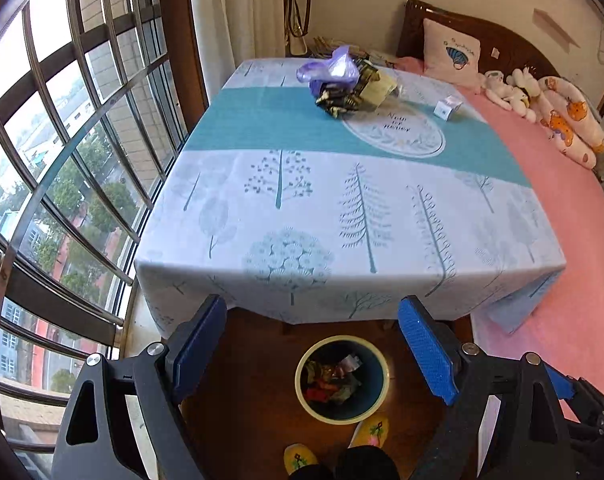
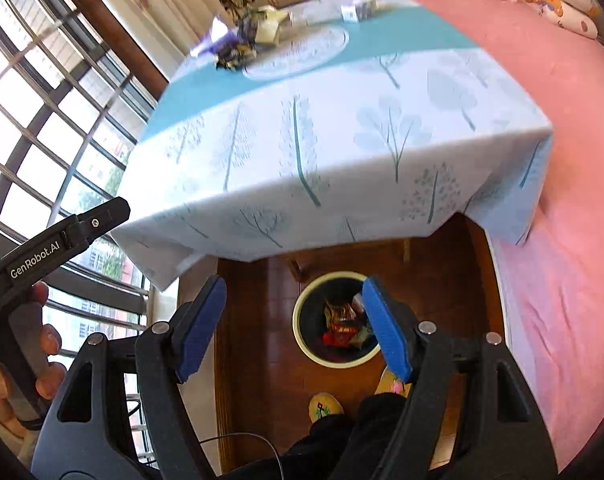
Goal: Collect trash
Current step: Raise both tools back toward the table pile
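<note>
2 grippers [image 1: 313,350] [image 2: 296,330] gape above bin [image 1: 341,380].

Tree-print clothed table [image 1: 341,216], wrapper pile with purple bag [image 1: 343,80] and small box [image 1: 447,107] on top, far end

My grippers [image 1: 313,350] [image 2: 294,328] have black frames, silver screws and ridged blue pads [image 1: 427,356]; one arm reads "GenRobot.AI". I wear dark trousers [image 2: 341,436] and yellow embroidered slippers [image 1: 300,458].

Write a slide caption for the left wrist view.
Open left gripper above a trash-filled bin; wrappers remain on the table.
</note>
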Demonstrator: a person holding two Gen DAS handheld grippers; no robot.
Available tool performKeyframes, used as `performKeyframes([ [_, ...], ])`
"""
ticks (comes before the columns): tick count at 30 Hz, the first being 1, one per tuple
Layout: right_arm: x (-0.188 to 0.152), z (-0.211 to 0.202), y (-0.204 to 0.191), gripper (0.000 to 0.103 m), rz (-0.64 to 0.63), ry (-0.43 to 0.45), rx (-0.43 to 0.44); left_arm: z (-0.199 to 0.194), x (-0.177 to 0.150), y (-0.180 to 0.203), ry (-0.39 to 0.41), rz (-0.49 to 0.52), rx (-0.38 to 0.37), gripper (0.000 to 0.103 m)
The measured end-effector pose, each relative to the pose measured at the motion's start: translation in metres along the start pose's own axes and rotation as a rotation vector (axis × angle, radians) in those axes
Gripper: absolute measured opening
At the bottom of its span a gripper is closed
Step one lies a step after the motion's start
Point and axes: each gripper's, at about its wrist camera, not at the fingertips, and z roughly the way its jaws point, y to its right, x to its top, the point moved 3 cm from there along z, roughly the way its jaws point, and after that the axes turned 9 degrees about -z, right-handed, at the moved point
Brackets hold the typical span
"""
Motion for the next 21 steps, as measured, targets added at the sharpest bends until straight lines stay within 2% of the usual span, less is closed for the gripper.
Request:
performKeyframes([
  [8,0.048,-0.063,-0.013,0.068,-0.03,0.122,-0.055,-0.059,0.053,0.017,0.08,-0.005,-0.074,0.088],
  [11,0.071,-0.078,-0.013,0.068,-0.032,0.167,-0.069,-0.069,0.077,0.02,0.103,-0.004,-0.069,0.083],
  [16,0.112,-0.083,-0.011,0.068,-0.051,0.224,-0.092,-0.067,0.111,0.028,0.088,-0.012,-0.104,0.072],
  [21,0.162,-0.068,0.007,0.068,-0.06,0.243,-0.097,-0.044,0.144,0.045,0.052,-0.026,-0.092,0.071],
])
